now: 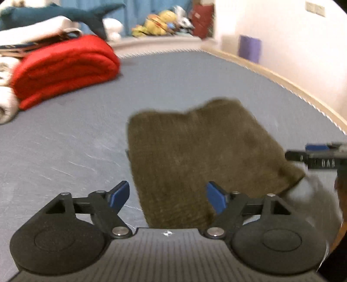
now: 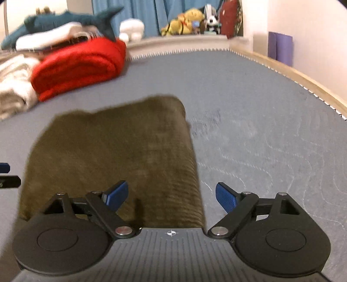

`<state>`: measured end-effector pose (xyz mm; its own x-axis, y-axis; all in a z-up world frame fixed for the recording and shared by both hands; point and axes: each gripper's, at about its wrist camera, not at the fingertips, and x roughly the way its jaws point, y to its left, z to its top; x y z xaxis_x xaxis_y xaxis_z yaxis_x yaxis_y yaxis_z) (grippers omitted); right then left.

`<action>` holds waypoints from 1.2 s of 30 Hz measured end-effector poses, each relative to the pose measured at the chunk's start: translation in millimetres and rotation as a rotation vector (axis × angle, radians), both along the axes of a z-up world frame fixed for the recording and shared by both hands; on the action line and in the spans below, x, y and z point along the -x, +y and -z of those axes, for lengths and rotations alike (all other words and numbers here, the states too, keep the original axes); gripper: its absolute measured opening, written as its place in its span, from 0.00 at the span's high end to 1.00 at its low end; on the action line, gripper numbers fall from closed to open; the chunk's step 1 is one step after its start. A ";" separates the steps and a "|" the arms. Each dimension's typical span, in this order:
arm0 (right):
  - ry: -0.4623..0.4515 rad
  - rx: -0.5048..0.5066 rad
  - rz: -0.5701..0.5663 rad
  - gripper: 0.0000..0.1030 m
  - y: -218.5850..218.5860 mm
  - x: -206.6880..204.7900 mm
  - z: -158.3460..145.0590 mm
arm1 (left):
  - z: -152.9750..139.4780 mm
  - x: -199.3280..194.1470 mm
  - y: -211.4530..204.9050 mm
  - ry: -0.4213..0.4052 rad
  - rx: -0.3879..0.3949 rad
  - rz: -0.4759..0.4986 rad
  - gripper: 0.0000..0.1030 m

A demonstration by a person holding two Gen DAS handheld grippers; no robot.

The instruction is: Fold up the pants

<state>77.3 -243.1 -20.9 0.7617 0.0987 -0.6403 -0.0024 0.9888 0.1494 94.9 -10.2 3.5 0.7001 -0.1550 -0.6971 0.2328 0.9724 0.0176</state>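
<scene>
From the left wrist camera, the left gripper (image 1: 168, 196) hangs over the near edge of the olive-brown corduroy pants (image 1: 201, 151), its blue-padded jaws spread wide and pressing on nothing; the cloth lies beneath and between them, flat on the grey quilted mattress (image 1: 76, 141). The pants are folded into a compact, roughly rectangular bundle, lying right of centre on the bed. At the right edge of this view part of the right gripper (image 1: 318, 156) reaches in just beside the far right corner of the bundle, blurred, and its jaw state cannot be read there. Behind, at upper left, a folded red blanket (image 1: 65, 69) rests on the mattress beside a heap of pale bedding, with a blue plush shark (image 1: 65, 15) lying on top of the heap; a row of plush toys (image 1: 160, 23) sits on the ledge at the back, and a purple roll (image 1: 249, 48) stands against the wall on the right. From the right wrist camera, the right gripper (image 2: 171, 197) hovers above the near right corner of the same pants (image 2: 108, 151), jaws standing wide apart and empty: the left pad lies over the fabric, the right pad over bare mattress (image 2: 260, 130). A sliver of the left gripper (image 2: 6, 175) shows at the left edge, beside the bundle. The red blanket (image 2: 80, 67) and shark (image 2: 71, 19) sit beyond at upper left.
</scene>
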 end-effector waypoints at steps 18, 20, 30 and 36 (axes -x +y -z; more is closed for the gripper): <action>-0.075 -0.012 -0.007 0.01 25.8 15.6 -14.3 | 6.1 44.8 -12.0 0.004 0.033 -0.273 0.00; -0.063 -0.014 -0.027 0.01 29.2 14.9 -10.7 | 11.8 38.9 -14.0 0.028 0.049 -0.279 0.00; -0.030 0.004 -0.080 0.01 45.5 7.5 1.7 | 21.0 33.8 -21.0 0.044 0.040 -0.277 0.00; -0.031 -0.005 -0.080 0.01 46.3 5.7 0.9 | 27.9 30.4 -20.6 0.081 0.053 -0.287 0.00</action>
